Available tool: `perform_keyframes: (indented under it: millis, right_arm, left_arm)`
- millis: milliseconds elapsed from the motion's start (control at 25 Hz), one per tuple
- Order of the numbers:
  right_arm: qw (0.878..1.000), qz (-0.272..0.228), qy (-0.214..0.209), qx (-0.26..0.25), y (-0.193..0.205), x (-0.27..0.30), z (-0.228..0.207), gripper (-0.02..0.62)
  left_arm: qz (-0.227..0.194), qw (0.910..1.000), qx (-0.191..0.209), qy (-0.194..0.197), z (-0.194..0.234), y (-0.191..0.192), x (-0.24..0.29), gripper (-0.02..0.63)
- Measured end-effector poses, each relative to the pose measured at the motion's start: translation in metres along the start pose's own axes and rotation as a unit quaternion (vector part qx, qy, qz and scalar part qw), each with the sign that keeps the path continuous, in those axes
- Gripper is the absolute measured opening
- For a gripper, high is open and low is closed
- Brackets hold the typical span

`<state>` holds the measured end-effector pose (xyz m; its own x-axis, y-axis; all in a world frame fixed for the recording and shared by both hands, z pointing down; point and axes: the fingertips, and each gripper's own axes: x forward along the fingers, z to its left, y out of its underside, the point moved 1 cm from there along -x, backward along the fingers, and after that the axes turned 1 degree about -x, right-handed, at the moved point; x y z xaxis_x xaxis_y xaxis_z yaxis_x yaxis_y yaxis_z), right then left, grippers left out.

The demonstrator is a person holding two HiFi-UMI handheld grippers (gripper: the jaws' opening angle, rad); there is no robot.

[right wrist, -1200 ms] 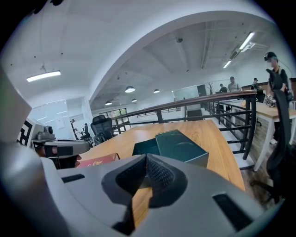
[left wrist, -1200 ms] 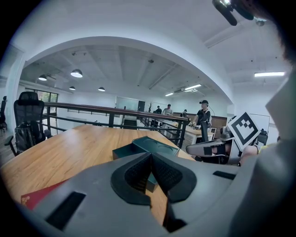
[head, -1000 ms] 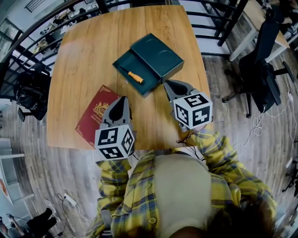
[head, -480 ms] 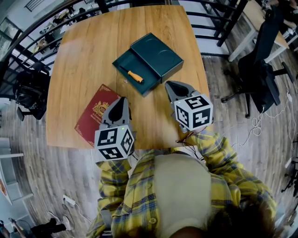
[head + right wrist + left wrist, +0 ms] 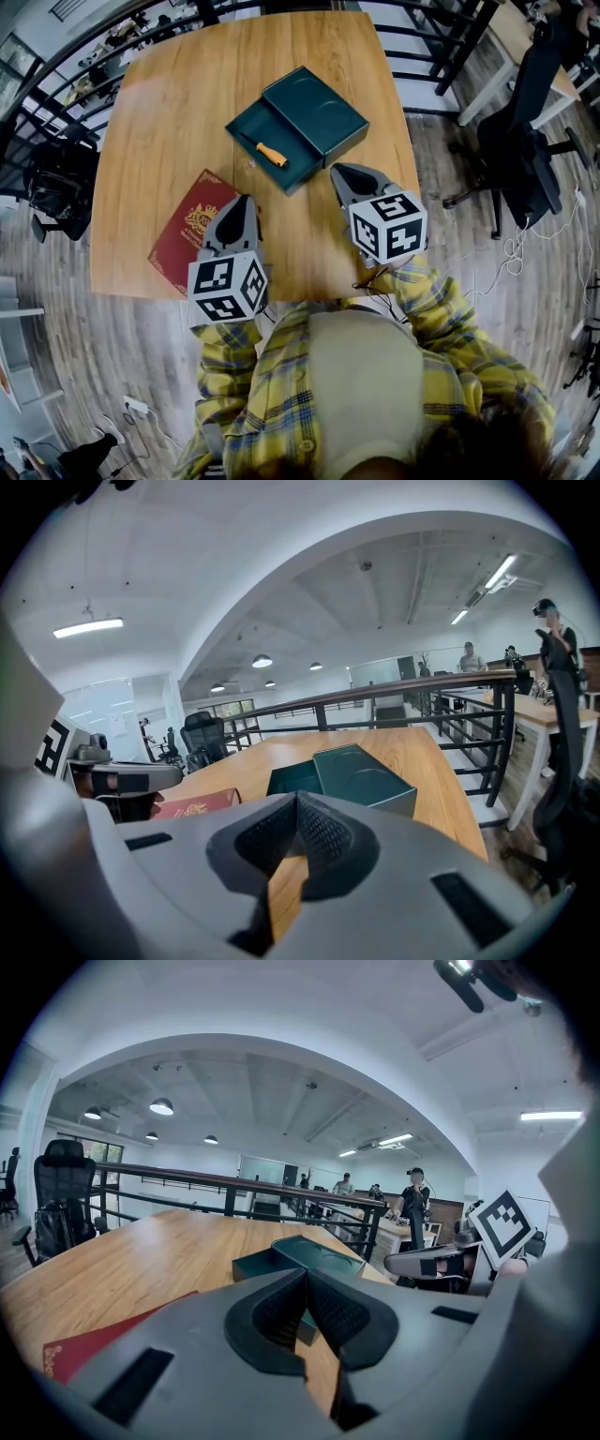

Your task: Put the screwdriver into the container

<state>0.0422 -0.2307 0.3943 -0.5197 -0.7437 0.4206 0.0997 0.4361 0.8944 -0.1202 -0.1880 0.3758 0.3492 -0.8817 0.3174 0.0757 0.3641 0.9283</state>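
Tabletop (image 5: 169, 122) of wood beside black railings (image 5: 187, 1176) bears container (image 5: 314, 112) with screwdriver (image 5: 273, 154); left tool (image 5: 242, 202) and right tool (image 5: 340, 172) closed, empty.

A red booklet (image 5: 185, 236) lies on the wooden table (image 5: 169, 122), near its edge.

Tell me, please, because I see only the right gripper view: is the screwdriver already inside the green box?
Observer: Yes. In the head view the screwdriver, with its orange handle, lies in the open half of the box.
Operator: Does the left gripper hold anything?
Observer: No. The left gripper view shows the left gripper shut, with nothing between its jaws.
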Motion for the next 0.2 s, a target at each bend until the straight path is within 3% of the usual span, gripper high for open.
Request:
perform_keyframes:
  millis: [200]
  right_arm:
    - [1.000,-0.002,0.000,0.000,-0.0030,-0.0003,0.0013,0.064]
  left_arm:
    - [-0.002,1.0000,0.001,0.003,-0.0010,-0.0034,0.0003,0.009]
